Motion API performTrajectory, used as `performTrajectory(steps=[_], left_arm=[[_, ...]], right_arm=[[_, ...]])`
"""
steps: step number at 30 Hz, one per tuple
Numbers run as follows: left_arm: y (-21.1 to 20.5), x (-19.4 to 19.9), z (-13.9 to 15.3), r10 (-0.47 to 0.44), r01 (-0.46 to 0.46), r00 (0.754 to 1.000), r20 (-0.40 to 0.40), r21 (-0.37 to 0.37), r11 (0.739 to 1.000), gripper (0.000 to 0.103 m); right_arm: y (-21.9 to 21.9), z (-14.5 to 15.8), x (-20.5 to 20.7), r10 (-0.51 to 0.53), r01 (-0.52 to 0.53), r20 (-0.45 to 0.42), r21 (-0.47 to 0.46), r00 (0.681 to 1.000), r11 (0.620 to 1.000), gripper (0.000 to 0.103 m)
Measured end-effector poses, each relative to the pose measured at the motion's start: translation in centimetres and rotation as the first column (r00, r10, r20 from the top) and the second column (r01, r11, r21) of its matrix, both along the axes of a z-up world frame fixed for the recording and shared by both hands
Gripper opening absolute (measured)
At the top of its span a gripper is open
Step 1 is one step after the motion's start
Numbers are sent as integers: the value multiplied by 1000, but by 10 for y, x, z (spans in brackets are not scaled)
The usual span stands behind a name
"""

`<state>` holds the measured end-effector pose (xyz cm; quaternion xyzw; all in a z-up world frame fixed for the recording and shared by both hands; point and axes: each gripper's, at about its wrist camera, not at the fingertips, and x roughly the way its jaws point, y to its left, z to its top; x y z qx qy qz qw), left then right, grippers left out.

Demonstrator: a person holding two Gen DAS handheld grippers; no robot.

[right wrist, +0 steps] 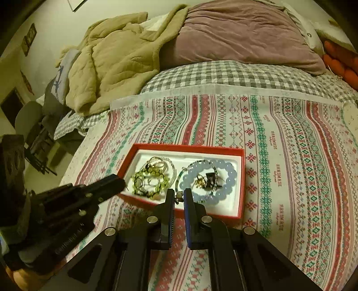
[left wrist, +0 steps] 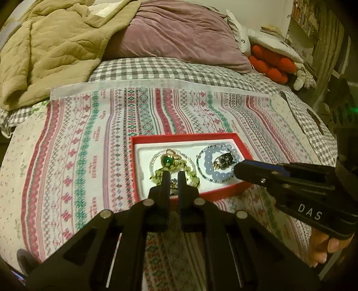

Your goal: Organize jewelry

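While wide striped cloth (left wrist: 89, 143) lies bare to the left, the left gripper (left wrist: 173, 178), jaws narrowly parted on nothing, hangs at the near edge of the box (left wrist: 183, 137) holding the jewelry (left wrist: 172, 165); the right gripper (right wrist: 179, 194), likewise slightly parted, hovers at its right near rim.

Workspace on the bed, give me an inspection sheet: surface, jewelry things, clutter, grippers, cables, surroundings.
Surface: patterned cloth spread over a checked bedsheet.
Job's things: red box with white lining, lying on the cloth; green bead bracelet on its left side, blue bead bracelet on its right, with smaller gold and dark pieces among them.
Clutter: beige blanket, purple pillow, red cushion.
Grippers: left gripper at the box's near edge, fingers slightly apart; right gripper the same; whether either grips anything is unclear.
Cables: nothing seen.
Surroundings: dim bedroom, shelves at the far right.
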<state>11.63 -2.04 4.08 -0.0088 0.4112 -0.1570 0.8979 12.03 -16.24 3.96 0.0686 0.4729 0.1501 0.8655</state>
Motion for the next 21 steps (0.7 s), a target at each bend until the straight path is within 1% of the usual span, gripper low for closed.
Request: performTrajectory(steps=[2, 4, 6, 8, 11, 15, 21], left_arm=[[-3, 2, -3, -5, 5, 1000, 3, 12, 1000, 7], [-6, 5, -6, -7, 7, 1000, -9, 32, 999, 11], [-7, 5, -8, -7, 8, 1000, -23, 43, 999, 24], [-7, 4, -8, -6, 7, 1000, -23, 49, 999, 30], [-5, 3, -7, -1, 2, 1000, -22, 58, 998, 32], [-2, 1, -7, 6, -5, 1000, -23, 64, 998, 39], [2, 0, -8, 11, -9, 999, -30, 72, 997, 42]], right_arm=[[-1, -4, 5, -12, 12, -8, 5, 1000, 1000, 8], [-2, -7, 9, -18, 18, -16, 7, 1000, 1000, 8], [-2, -10, 13, -20, 20, -23, 3, 1000, 1000, 8], [-2, -11, 16, -20, 20, -26, 2, 999, 1000, 8], [-1, -13, 20, -24, 24, -27, 4, 999, 1000, 8], [2, -16, 26, -27, 27, -27, 3, 999, 1000, 8], [8, -20, 32, -24, 23, -18, -28, 1000, 999, 8]])
